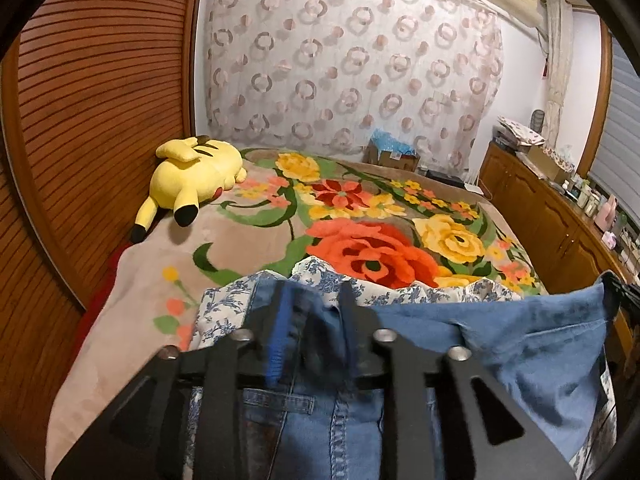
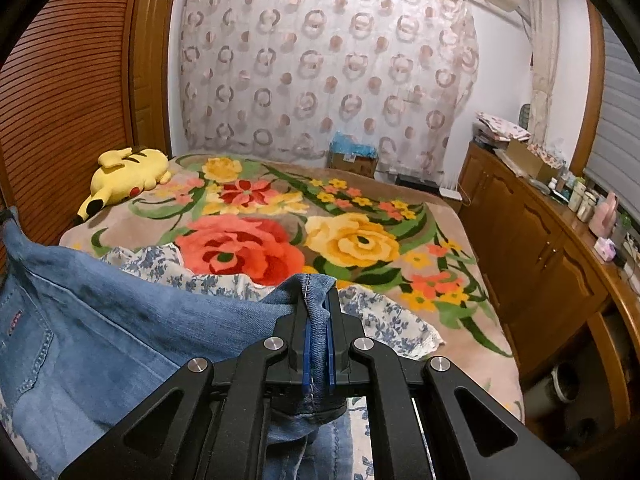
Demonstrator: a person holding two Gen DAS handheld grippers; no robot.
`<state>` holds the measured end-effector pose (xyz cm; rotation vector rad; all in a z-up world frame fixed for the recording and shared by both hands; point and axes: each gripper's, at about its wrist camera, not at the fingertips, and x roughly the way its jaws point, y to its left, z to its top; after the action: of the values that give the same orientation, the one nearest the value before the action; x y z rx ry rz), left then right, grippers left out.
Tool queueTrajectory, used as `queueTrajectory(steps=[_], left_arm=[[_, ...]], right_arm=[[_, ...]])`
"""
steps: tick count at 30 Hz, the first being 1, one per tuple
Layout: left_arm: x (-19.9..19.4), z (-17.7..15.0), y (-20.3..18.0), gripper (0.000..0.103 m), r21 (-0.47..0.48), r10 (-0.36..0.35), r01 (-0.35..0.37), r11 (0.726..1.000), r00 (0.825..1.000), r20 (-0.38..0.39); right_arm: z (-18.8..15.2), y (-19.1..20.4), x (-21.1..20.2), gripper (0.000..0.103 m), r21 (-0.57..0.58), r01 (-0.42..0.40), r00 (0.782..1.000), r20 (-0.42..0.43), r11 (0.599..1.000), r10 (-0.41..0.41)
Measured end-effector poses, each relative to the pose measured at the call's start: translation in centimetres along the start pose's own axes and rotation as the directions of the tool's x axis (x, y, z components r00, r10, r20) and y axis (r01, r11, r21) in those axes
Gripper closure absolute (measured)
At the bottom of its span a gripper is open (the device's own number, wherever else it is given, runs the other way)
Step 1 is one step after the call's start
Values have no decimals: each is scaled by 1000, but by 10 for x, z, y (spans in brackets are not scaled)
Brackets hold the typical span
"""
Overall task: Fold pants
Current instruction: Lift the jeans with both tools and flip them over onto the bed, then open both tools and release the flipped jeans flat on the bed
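Blue denim pants [image 1: 520, 352] lie near the foot of the bed on a white cloth with blue flowers [image 1: 224, 308]. My left gripper [image 1: 314, 308] is low over the pants. Its fingers stand apart with a loose, blurred ridge of denim between them, and the pads do not press on it. My right gripper [image 2: 317, 300] is shut on a stitched edge of the pants [image 2: 120, 320], which bunches up between its blue pads [image 2: 307, 344]. From there the denim stretches left in a raised sheet. A back pocket shows at the lower left of the right wrist view.
A flowered blanket [image 1: 360, 216] covers the bed, and a yellow plush toy [image 1: 196, 172] lies at its far left. A slatted wooden wall [image 1: 100, 120] runs along the left. A wooden cabinet [image 2: 520, 240] with bottles and boxes lines the right, and a curtain hangs behind.
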<state>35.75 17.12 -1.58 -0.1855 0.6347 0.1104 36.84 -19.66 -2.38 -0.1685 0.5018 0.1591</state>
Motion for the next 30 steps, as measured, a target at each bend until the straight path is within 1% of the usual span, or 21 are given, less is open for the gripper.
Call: queueTrajectory(steps=[1, 2, 3, 4, 6, 7, 8, 9, 13, 15, 19, 22, 25, 27, 29, 30], left_arm=[[-3, -2, 0, 56, 2, -6, 6, 1000, 1000, 1], [-5, -3, 0, 55, 4, -16, 16, 1000, 1000, 0], [-9, -5, -2, 48, 13, -26, 27, 1000, 1000, -9], [-10, -7, -3, 37, 21, -28, 28, 999, 1000, -14], [-16, -13, -7, 23, 39, -40, 40, 998, 999, -16], [-19, -16, -9, 23, 46, -52, 53, 998, 998, -22], [-21, -20, -13, 23, 51, -64, 66, 996, 997, -36], [-23, -24, -16, 23, 57, -72, 75, 996, 996, -50], [-31, -43, -35, 23, 101, -109, 119, 988, 990, -94], [-34, -52, -43, 23, 114, -129, 142, 983, 985, -110], [-40, -72, -61, 23, 133, -159, 179, 975, 976, -148], [-39, -86, -71, 23, 141, -180, 207, 968, 967, -182], [-40, -97, -78, 23, 146, -193, 225, 963, 959, -205], [-42, -102, -81, 23, 146, -196, 230, 962, 957, -213], [-43, -105, -82, 23, 147, -198, 233, 961, 955, -219], [-43, -108, -82, 23, 148, -199, 234, 961, 955, -220]], right_arm=[[0, -2, -1, 98, 8, -9, 1000, -3, 1000, 9], [-1, -4, -2, 98, 17, -16, 1000, -4, 1000, 16], [-3, -6, -2, 98, 26, -20, 1000, -6, 999, 21], [-3, -8, -4, 93, 30, -22, 1000, -8, 999, 22], [-3, -11, -10, 75, 41, -10, 1000, -1, 999, 10], [-4, -13, -14, 70, 48, -17, 1000, 4, 999, 16], [-6, -17, -20, 60, 58, -23, 1000, 8, 998, 23], [-9, -18, -24, 56, 67, -26, 1000, 6, 997, 25], [-27, -23, -42, 55, 75, -64, 998, -23, 995, 66], [-37, -27, -49, 55, 89, -103, 992, -60, 991, 108], [-64, -31, -55, 55, 103, -139, 979, -133, 985, 152], [-74, -35, -52, 55, 120, -142, 970, -181, 983, 162], [-78, -44, -49, 56, 153, -151, 964, -198, 977, 180], [-80, -47, -45, 64, 168, -146, 959, -217, 975, 181], [-81, -46, -42, 65, 172, -152, 954, -233, 973, 190], [-80, -46, -40, 69, 172, -159, 950, -240, 972, 198]])
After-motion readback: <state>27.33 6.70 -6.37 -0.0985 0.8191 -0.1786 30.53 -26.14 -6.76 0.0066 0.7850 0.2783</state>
